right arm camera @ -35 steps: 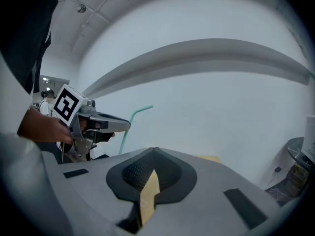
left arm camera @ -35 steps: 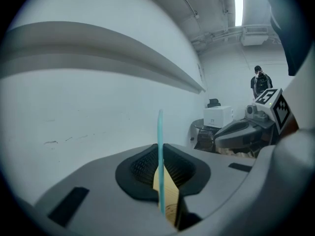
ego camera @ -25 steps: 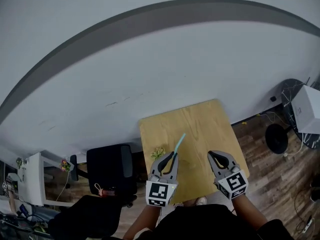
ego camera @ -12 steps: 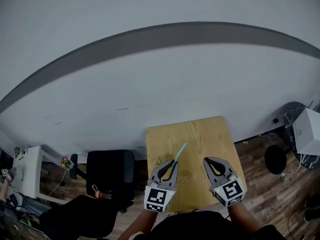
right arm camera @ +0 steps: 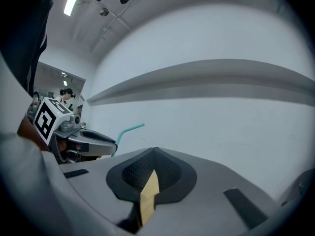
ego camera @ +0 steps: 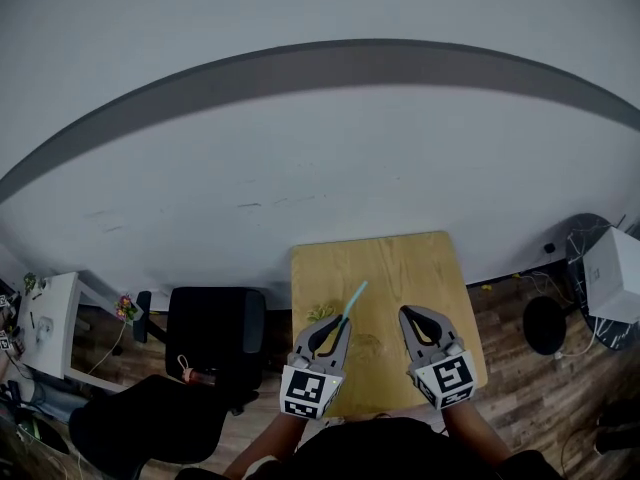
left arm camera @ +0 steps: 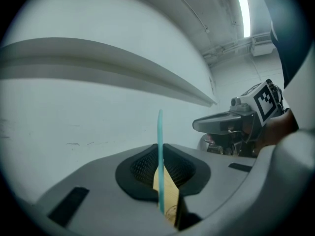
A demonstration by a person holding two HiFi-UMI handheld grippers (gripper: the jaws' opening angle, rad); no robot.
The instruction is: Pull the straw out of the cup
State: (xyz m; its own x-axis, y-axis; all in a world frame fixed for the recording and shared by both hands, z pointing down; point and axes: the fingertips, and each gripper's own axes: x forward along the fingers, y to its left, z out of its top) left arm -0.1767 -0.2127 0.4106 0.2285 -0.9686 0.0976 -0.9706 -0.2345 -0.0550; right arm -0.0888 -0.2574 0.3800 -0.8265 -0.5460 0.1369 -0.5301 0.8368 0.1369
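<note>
At lower centre, left tongs (ego camera: 338, 323) pinch the teal straw (ego camera: 357, 298); right tongs (ego camera: 406, 315) are closed and empty. Extraction appears done; next, probably lay it on the table (ego camera: 420, 268).

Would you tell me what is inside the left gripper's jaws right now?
A teal straw stands clamped in the left gripper, its top poking out. Its lower end is covered by the jaws.

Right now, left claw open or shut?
Shut on the straw: left gripper view shows the left claw clamped around it, no gap.
</note>
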